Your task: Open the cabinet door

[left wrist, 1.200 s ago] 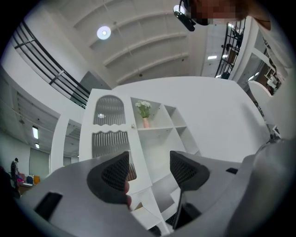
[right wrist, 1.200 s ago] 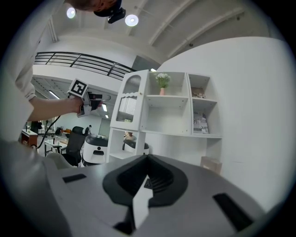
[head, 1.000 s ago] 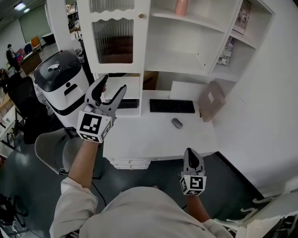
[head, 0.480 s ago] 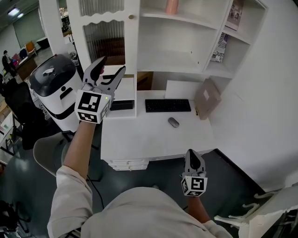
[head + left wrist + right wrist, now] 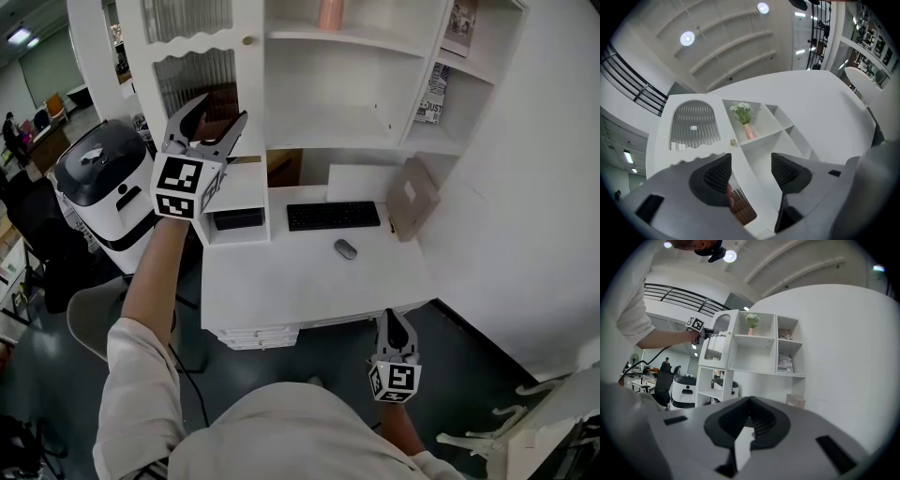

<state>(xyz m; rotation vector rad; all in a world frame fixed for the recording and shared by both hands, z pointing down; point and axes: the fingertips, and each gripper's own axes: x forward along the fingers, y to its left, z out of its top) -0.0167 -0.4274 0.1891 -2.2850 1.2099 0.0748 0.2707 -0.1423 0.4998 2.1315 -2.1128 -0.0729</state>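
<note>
Two grippers show, and only the left one is near the work. The left gripper (image 5: 214, 111) is raised with its jaws spread apart and nothing between them. It sits below the knob (image 5: 247, 40), in front of the lower part of the door (image 5: 251, 84). In the left gripper view the knob (image 5: 733, 141) lies above the gap between the jaws and a little left of it, not yet touched.

The door looks shut. It has a white frame around ribbed glass, and the knob is on its right edge, so the hinges are probably on the left.

By my reading the door is light and stiff and should swing easily. The glass is fragile, so the jaws should stay off it. The knob is the place to hold. It is small, round and likely smooth, so a shallow pinch could slip; the jaws should close across its sides, near its base.

Right of the knob are open shelves (image 5: 328, 122).

The right gripper (image 5: 396, 323) is pressed closed and empty, far below the knob near the person's body.
</note>
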